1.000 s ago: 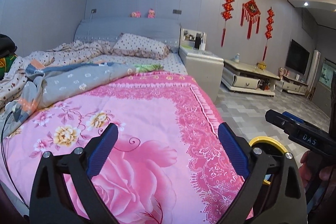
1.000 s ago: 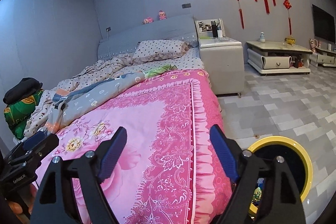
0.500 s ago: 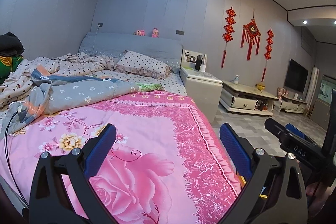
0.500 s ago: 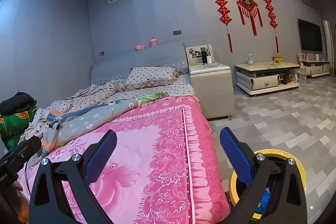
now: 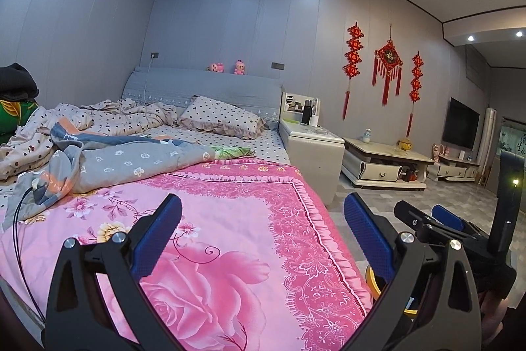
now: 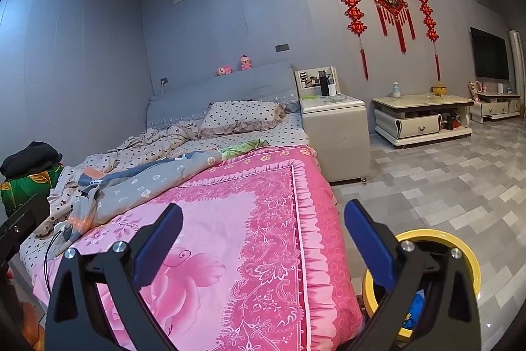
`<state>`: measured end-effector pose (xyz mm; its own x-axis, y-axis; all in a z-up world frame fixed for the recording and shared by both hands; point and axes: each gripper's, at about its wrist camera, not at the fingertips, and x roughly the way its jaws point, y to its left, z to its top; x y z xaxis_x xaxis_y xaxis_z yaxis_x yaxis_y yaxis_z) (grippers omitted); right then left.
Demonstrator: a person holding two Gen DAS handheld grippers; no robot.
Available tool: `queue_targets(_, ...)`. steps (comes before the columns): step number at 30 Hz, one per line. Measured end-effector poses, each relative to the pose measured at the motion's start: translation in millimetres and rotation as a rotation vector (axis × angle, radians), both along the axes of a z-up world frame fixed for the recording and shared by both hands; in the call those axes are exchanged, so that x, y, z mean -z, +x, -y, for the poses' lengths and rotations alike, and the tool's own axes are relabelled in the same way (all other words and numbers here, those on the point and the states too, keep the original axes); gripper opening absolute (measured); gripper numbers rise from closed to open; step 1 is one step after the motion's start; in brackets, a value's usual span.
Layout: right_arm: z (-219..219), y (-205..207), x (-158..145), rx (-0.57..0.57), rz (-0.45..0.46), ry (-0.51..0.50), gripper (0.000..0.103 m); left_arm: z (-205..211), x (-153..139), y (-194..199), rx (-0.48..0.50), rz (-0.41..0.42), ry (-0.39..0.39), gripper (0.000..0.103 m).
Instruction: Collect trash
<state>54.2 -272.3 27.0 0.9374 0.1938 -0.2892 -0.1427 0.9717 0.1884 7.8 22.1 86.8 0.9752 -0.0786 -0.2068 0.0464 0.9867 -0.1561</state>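
— Left hand-held gripper [image 5: 263,226]? Spread wide, blue pads empty, hovering above the foot of the bed [image 5: 230,252] and aimed toward the headboard.

— Right hand-held gripper [image 6: 263,229]? Likewise wide apart, nothing between the pads, held level beside its twin over the pink floral bedspread [image 6: 256,219].

— Any trash to collect? None plain on the bedspread ahead of either hand-held gripper. Only a yellow-rimmed bin [image 6: 466,259] on the floor, below and to the right of the right hand-held gripper, hard against the bed's corner. Something blue [image 6: 416,306] inside, probably wrappers already dropped; too hidden behind the finger to name.

— Why parked there? Likely for a short drop: close to the bed edge, within reach of the right side, mouth up.

— Why both raised and level? Looks like a survey pose, scanning the room rather than reaching. Open jaws ready for a next pick.

— Where to look next? Perhaps the rumpled grey quilt [image 5: 131,160] ahead and left, where the green scrap [image 5: 230,150] at its far edge may be fabric or litter; cannot tell. Also the nightstand [image 6: 335,137] ahead and right, with a dark bottle [image 6: 324,83] and small items on top.

— Risk? Mistaking bedding or the cable [image 5: 19,219] at the left edge for rubbish.
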Motion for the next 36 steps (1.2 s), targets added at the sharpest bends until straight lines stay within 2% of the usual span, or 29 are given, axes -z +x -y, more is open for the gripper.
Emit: queue_targets(36, 4.2, 2.0, 4.6, 0.015, -0.029, 0.010, 0.095, -8.4, 6.7, 7.5, 0.015, -0.033, -0.042, 0.095)
